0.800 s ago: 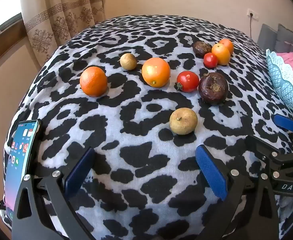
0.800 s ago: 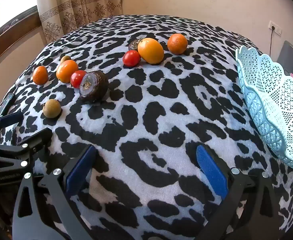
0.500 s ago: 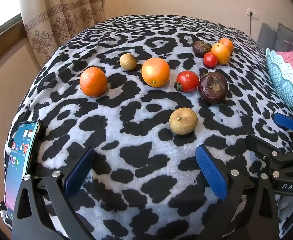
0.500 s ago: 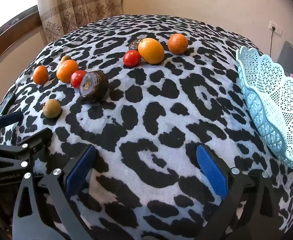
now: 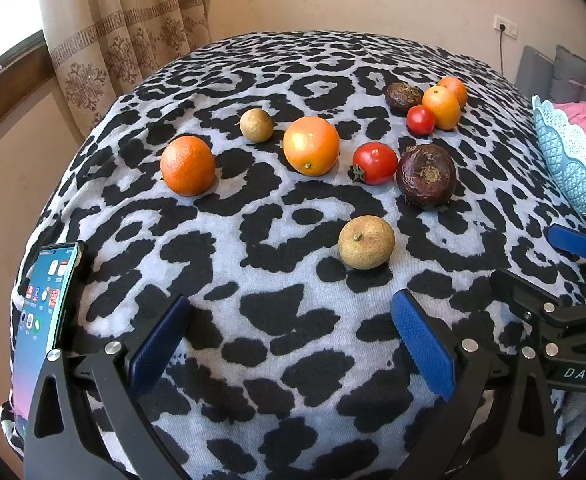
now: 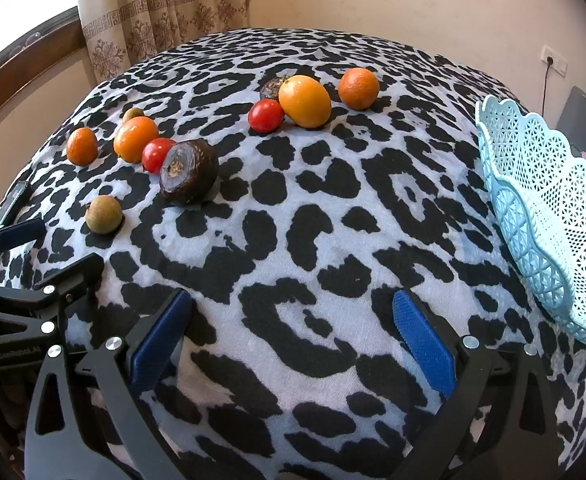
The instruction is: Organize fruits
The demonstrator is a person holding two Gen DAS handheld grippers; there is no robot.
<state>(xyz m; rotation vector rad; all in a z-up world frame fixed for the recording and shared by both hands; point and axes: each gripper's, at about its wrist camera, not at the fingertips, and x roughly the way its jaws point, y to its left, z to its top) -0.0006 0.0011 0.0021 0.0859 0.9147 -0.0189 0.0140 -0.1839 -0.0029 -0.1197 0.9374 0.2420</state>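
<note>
Nothing has shifted over the last moment: both views match the earlier ones, so the sorting has not begun. The left gripper [image 5: 293,344] and the right gripper [image 6: 293,344] hover low over the spotted cloth [image 6: 333,240], fingers spread to their widest and holding nothing. Every fruit lies loose on the cloth: a tan fruit [image 5: 367,242] nearest the left gripper, a dark purple fruit [image 5: 426,175], a tomato [image 5: 375,163] and two oranges [image 5: 311,145] beyond it. The blue basket [image 6: 533,216] on the right appears empty. A phone [image 5: 43,312] leans at the cloth's left edge.
</note>
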